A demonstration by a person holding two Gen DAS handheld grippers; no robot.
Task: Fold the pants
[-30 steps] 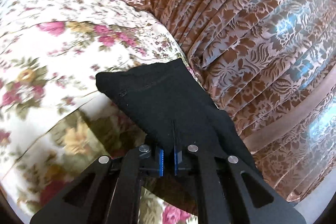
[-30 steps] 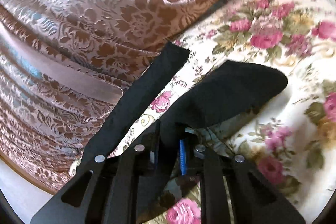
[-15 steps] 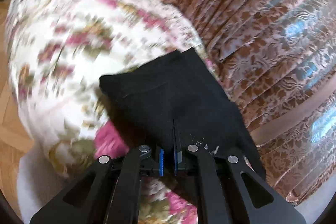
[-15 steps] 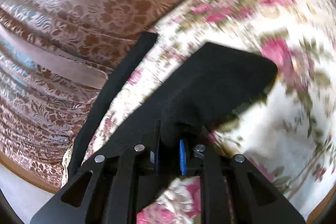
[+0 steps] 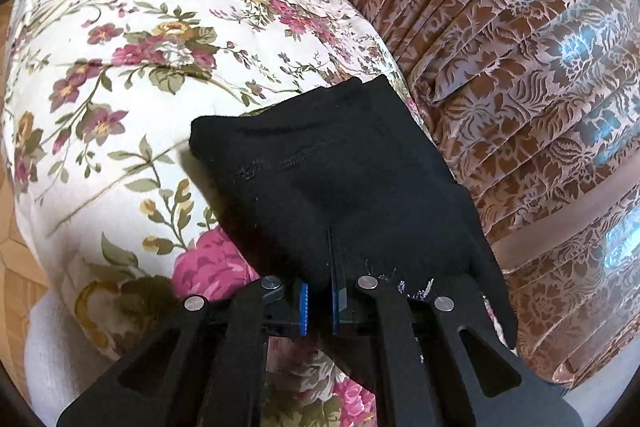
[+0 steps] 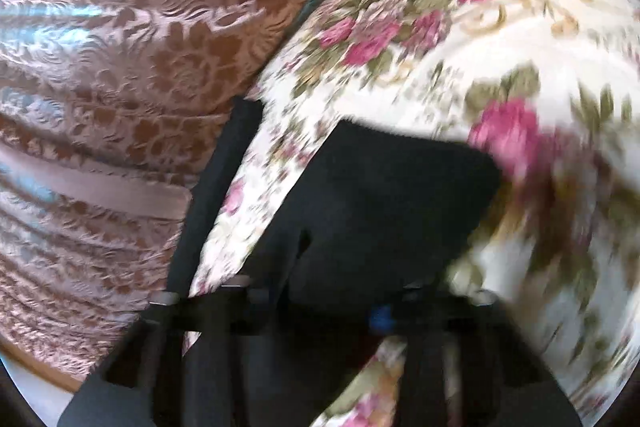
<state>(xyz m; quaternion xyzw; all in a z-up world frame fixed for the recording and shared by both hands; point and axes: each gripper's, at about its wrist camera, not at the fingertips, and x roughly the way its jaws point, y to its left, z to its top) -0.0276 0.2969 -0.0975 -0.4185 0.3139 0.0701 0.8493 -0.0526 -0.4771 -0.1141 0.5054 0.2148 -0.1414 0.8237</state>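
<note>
Left wrist view: left gripper (image 5: 320, 259) and right gripper (image 6: 336, 267) are both clamping black pants (image 5: 340, 163) over a floral quilt (image 5: 140, 67), a brown brocade cover (image 5: 520, 67) lying on the right.

A floral quilt (image 5: 132, 75) carries the black pants (image 5: 340, 163), apparently beside a brown patterned cover (image 5: 520, 75).

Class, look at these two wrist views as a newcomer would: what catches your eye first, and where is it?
First, the black pants, low in the middle of both views, clamped in the left gripper and the right gripper. They lie on a rose-printed quilt filling the left view's left half. A shiny brown damask cover rises along its right side.
</note>
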